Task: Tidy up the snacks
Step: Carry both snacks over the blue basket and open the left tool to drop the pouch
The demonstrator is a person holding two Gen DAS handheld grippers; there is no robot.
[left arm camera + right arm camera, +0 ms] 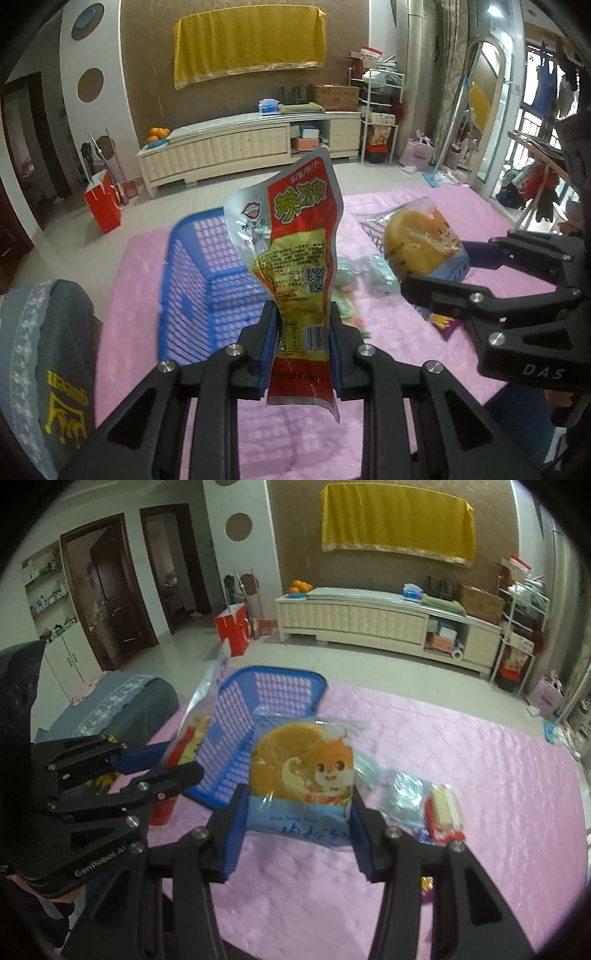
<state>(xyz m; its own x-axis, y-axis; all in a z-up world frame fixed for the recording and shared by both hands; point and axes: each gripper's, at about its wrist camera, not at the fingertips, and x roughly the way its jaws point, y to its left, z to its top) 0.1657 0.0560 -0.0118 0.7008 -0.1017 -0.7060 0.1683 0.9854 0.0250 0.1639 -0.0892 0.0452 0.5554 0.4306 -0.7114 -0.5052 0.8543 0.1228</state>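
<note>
My left gripper (302,343) is shut on a red and silver snack pouch (295,251) and holds it upright above the pink cloth, just right of the blue plastic basket (192,280). My right gripper (297,834) is shut on a bread packet with a cartoon squirrel (303,771), held up in front of the basket (258,690). In the left wrist view the right gripper (436,273) holds the bread packet (417,243) to the right. In the right wrist view the left gripper (166,760) holds the pouch (195,727) at the left.
Loose snacks lie on the pink tablecloth (461,757): a red and white packet (445,812) and clear wrapped ones (402,790). A grey cushioned seat (55,350) stands at the left. A cream cabinet (251,147) and a red bag (103,206) stand beyond the table.
</note>
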